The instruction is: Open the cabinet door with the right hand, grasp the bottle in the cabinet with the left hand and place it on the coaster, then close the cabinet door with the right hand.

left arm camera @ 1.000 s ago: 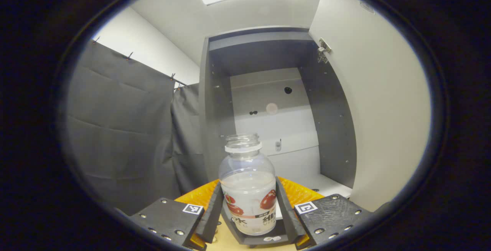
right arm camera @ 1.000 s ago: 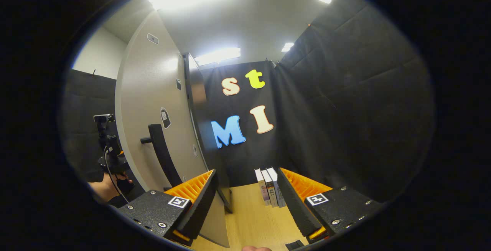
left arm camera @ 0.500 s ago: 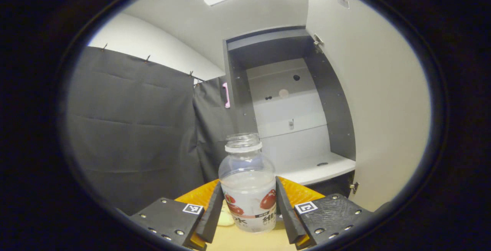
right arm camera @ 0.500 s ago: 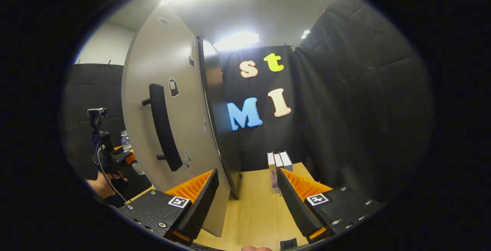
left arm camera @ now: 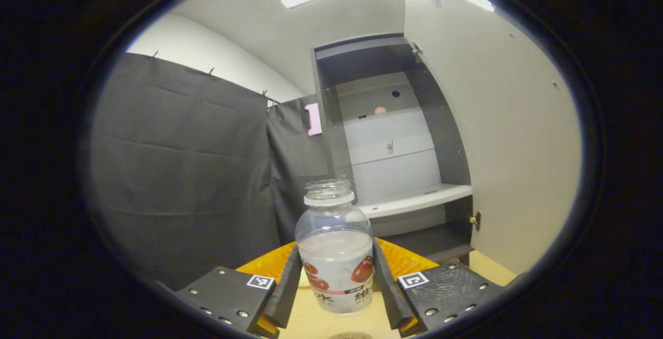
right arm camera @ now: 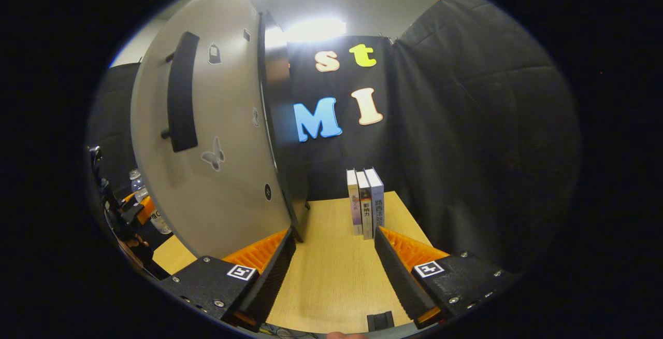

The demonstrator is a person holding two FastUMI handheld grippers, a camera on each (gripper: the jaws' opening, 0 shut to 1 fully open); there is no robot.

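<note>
- Saw printed characters on the label of the bottle (left arm camera: 334, 225) in the left gripper (left arm camera: 335, 246); cut off, unreadable.
- Saw upright characters down three book spines (right arm camera: 365, 201) ahead of the right gripper (right arm camera: 334, 232); too small.

A: where's the bottle (left arm camera: 335, 256) sitting?
B: between the left gripper (left arm camera: 335, 297) fingers, above the desk (left arm camera: 331, 323). cabinet (left arm camera: 393, 137) behind it, open door (left arm camera: 497, 137) to its right.
A: books (right arm camera: 365, 201)?
B: upright on the desk's far end, right of the door.
</note>
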